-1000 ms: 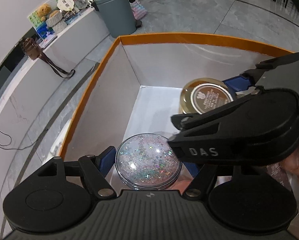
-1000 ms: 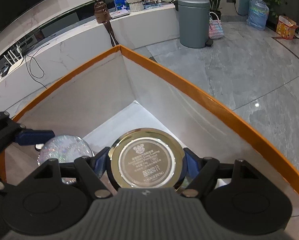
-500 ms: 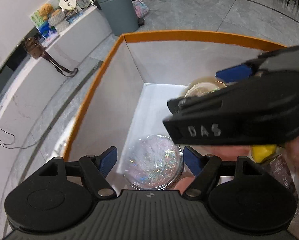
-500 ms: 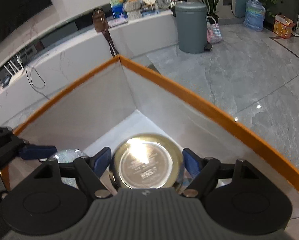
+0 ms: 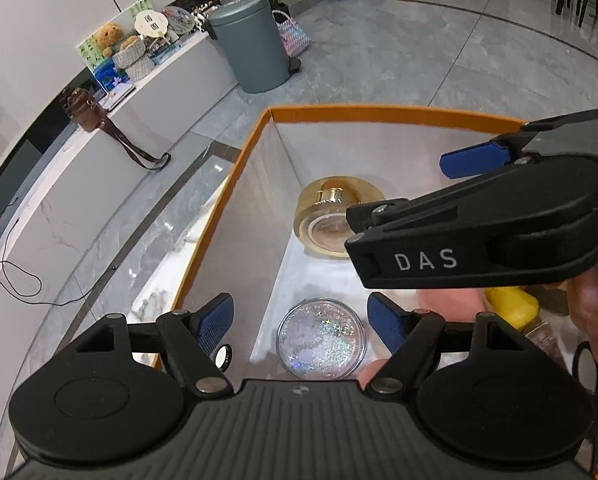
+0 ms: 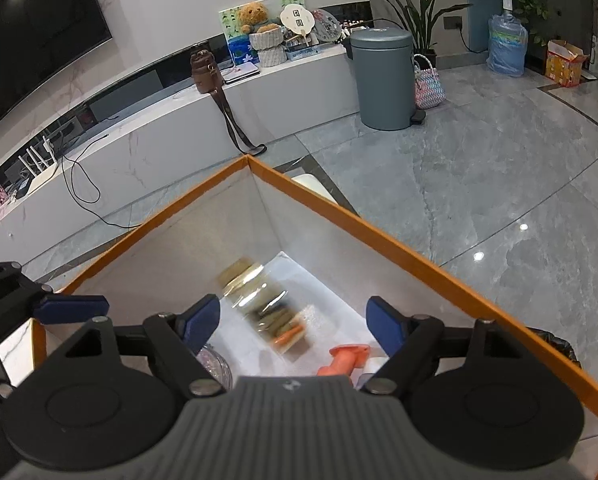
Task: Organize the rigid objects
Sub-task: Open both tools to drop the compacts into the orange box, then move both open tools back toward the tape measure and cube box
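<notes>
An orange-rimmed box (image 5: 379,114) with white inner walls fills both views. A round glitter case (image 5: 322,338) lies flat on its floor. My left gripper (image 5: 301,320) hangs open above the case without touching it. A gold-lidded glass jar (image 5: 331,216) lies on its side farther in; in the right wrist view the jar (image 6: 263,304) is blurred. My right gripper (image 6: 293,322) is over the jar with its jaws opening, and the pads are clear of it. One of the right gripper's fingers (image 5: 475,158) reaches in from the right.
An orange object (image 6: 343,360) and a yellow one (image 5: 511,308) lie at the box's near right, beside a person's hand (image 5: 595,300). Beyond the box are a grey floor, a grey bin (image 6: 383,76) and a long white counter (image 6: 139,144).
The right gripper has let go of the gold-lidded jar, which has dropped onto the box floor and tipped over. The left gripper has widened and drawn back from the glitter case.
</notes>
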A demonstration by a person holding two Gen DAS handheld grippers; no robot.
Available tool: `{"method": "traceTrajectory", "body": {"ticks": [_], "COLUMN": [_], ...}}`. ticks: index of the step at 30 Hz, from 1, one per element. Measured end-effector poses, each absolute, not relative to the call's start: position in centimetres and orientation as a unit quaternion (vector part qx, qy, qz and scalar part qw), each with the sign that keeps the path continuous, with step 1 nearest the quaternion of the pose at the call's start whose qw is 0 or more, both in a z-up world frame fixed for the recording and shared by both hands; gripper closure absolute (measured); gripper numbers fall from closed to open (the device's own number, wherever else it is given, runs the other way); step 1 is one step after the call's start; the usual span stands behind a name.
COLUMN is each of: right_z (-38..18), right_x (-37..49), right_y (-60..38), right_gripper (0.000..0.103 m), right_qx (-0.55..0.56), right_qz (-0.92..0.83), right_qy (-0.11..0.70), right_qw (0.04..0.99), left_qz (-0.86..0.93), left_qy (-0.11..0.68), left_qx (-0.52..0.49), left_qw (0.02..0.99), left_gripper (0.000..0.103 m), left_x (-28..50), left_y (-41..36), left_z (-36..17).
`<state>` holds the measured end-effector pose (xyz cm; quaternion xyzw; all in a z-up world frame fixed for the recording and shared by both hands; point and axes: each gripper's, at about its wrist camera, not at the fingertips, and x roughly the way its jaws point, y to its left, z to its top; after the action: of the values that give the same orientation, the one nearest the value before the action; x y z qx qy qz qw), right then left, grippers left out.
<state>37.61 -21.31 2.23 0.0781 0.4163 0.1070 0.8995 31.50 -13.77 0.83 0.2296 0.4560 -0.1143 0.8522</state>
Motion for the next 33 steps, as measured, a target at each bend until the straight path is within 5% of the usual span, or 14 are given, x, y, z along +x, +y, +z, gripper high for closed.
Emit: {"method": "traceTrajectory", "body": {"ticks": [33], "right_z": [10.3], "right_x": [31.8], "right_y": [-18.1], "right_gripper": [0.024], "right_qx": [0.036], "right_qz": [0.145], "right_qy": [0.356], "right_qw": [0.923], "left_qz": [-0.068], "left_qy": [0.401], "left_qx": [0.226], "left_qw": [0.885], "left_gripper": [0.014], "left_x": [24.9], "left_y": [-9.8], "left_z": [8.4]}}
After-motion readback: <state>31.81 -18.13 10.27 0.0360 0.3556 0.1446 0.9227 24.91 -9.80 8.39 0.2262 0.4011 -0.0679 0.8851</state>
